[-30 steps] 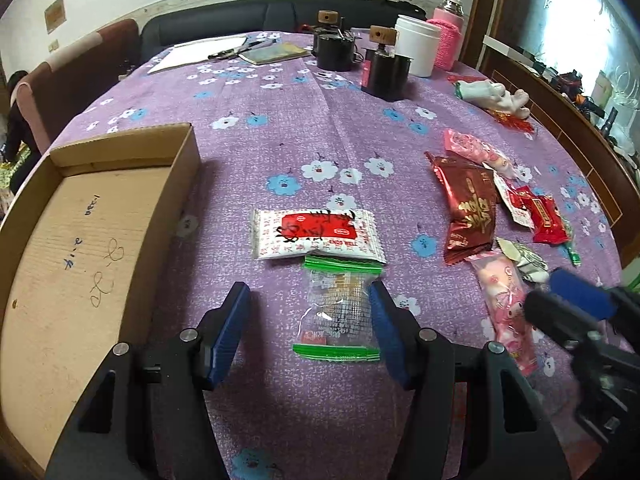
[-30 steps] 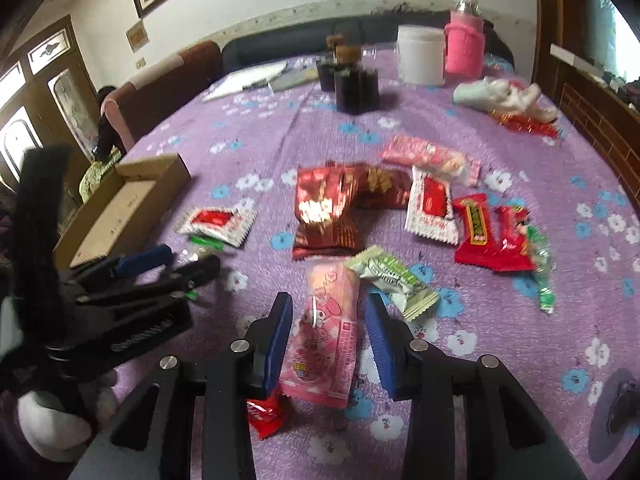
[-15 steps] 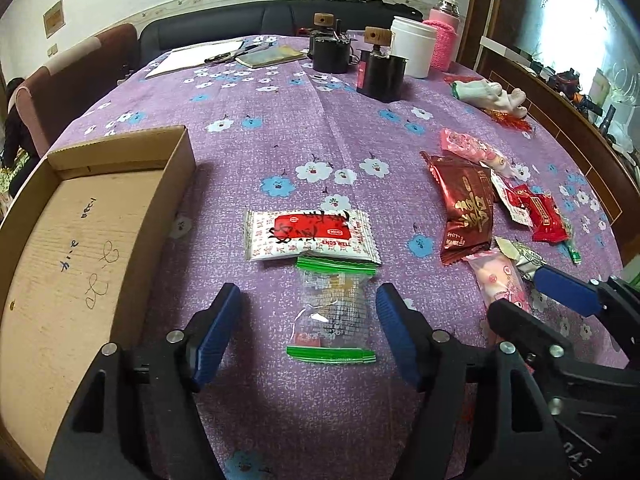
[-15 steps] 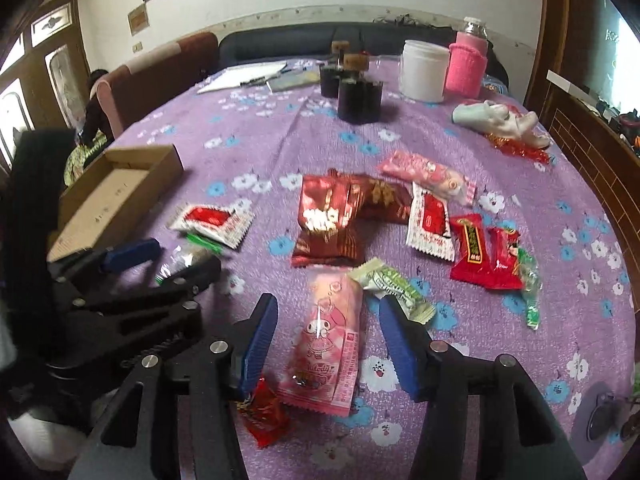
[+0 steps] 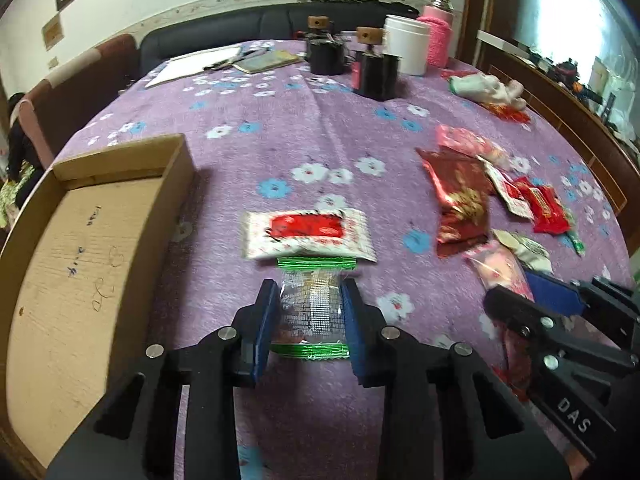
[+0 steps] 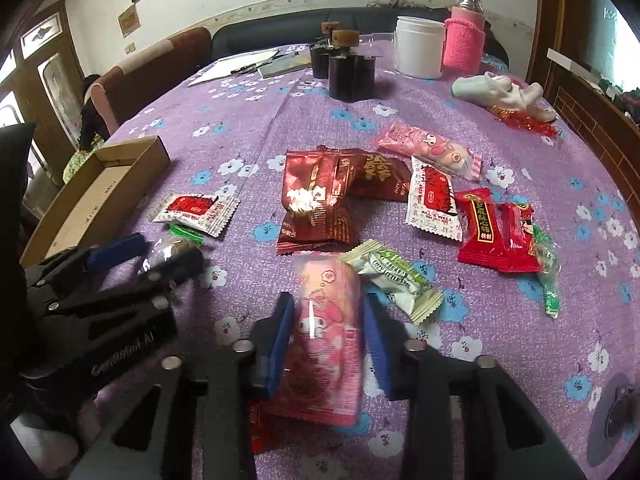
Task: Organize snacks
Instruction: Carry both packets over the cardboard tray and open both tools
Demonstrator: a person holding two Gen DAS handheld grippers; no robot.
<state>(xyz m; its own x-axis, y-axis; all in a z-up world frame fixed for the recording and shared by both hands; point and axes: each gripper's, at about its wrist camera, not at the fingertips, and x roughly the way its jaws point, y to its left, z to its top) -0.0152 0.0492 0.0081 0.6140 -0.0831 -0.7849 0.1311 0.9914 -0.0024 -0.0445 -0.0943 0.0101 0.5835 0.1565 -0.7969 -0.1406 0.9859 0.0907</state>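
Note:
My left gripper (image 5: 310, 304) is shut on a clear snack packet with green ends (image 5: 311, 312) that lies on the purple tablecloth. A white and red packet (image 5: 308, 234) lies just beyond it. An open cardboard box (image 5: 60, 264) sits to the left. My right gripper (image 6: 326, 320) is shut on a pink snack packet (image 6: 324, 340) on the cloth. A small red packet (image 6: 260, 428) lies under its left finger. The left gripper also shows in the right wrist view (image 6: 160, 252), and the right gripper in the left wrist view (image 5: 532, 292).
Several more snacks lie mid-table: dark red bags (image 6: 316, 200), a white-green packet (image 6: 392, 280), red packets (image 6: 496, 232), a white and red packet (image 6: 434, 204), another pink one (image 6: 428, 150). Black jars (image 6: 350, 72), a white tub (image 6: 418, 46), a pink bottle and papers stand at the far edge.
Both grippers have closed: the left on the clear green-ended packet, the right on the pink packet. Both were open around them before.

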